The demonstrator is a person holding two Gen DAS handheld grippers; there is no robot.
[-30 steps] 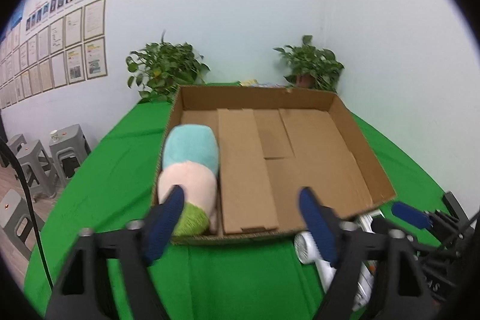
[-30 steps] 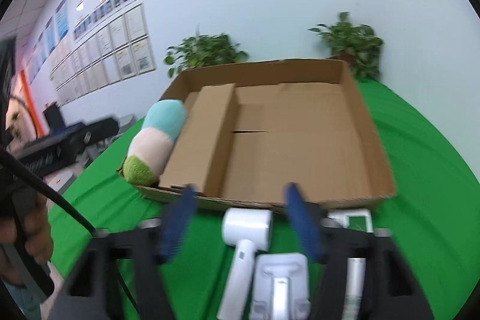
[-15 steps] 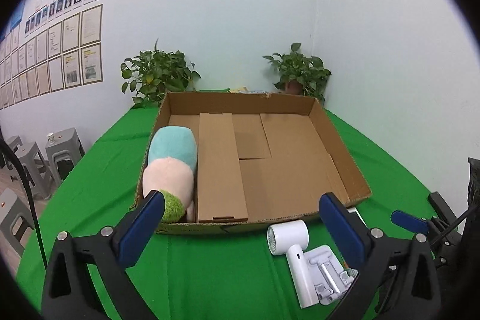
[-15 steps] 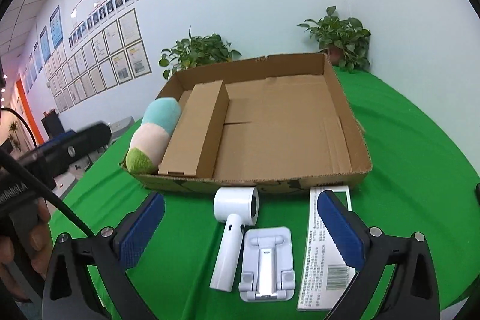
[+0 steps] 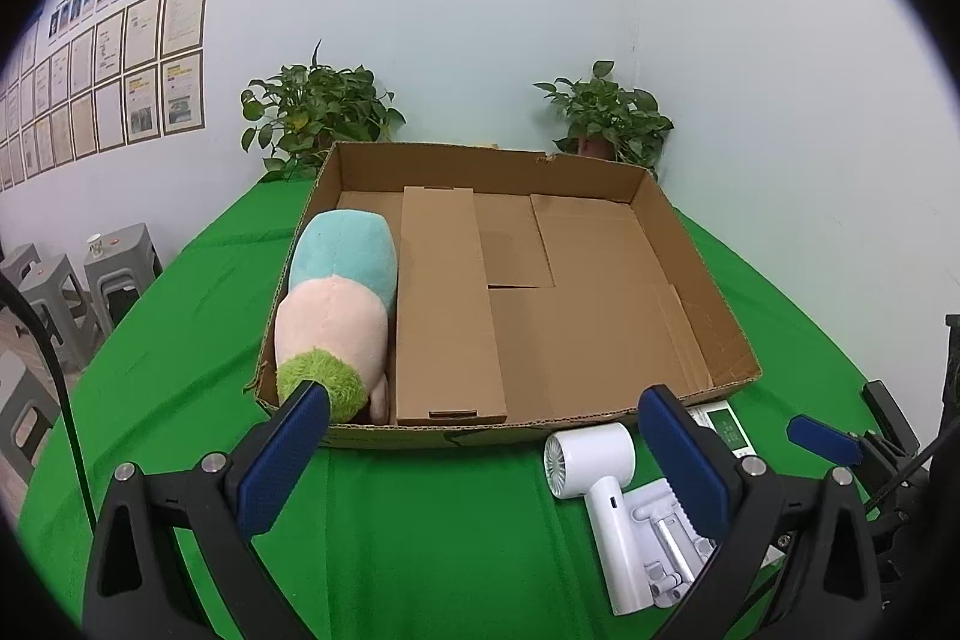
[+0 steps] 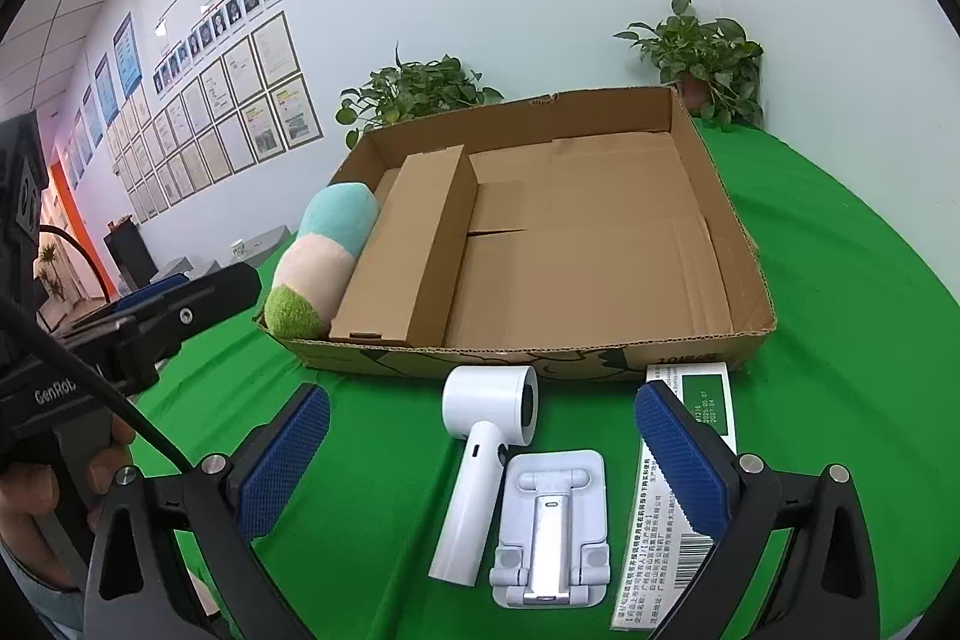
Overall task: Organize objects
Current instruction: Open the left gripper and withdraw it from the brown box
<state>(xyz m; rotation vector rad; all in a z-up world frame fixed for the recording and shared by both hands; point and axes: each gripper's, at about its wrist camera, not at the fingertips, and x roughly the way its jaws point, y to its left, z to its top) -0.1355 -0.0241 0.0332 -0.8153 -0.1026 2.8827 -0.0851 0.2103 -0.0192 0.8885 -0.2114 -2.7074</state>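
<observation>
A shallow cardboard tray (image 5: pixel 690 274) (image 6: pixel 738 244) sits on the green tablecloth. Along its left wall lies a striped plush roll (image 5: pixel 339 304) (image 6: pixel 321 259), teal, pink and green, beside a closed brown carton (image 5: pixel 447 304) (image 6: pixel 408 244). In front of the tray lie a white handheld fan (image 5: pixel 600 484) (image 6: pixel 483 454), a white folding phone stand (image 5: pixel 666 544) (image 6: pixel 549 526) and a flat white-and-green box (image 6: pixel 678 490). My left gripper (image 5: pixel 486 460) hovers open before the tray's front wall, nothing between its fingers. My right gripper (image 6: pixel 483 460) stands open above the fan and stand.
Two potted plants (image 5: pixel 318 112) (image 5: pixel 606 118) stand at the table's back edge against the wall. Grey stools (image 5: pixel 66 292) stand on the floor at left. In the right wrist view a hand (image 6: pixel 36 508) holds the left gripper's body at the left.
Both grippers' jaws went from fairly narrow to wide open. The right gripper pulled back a little, so the fan, stand and box now show fully.
</observation>
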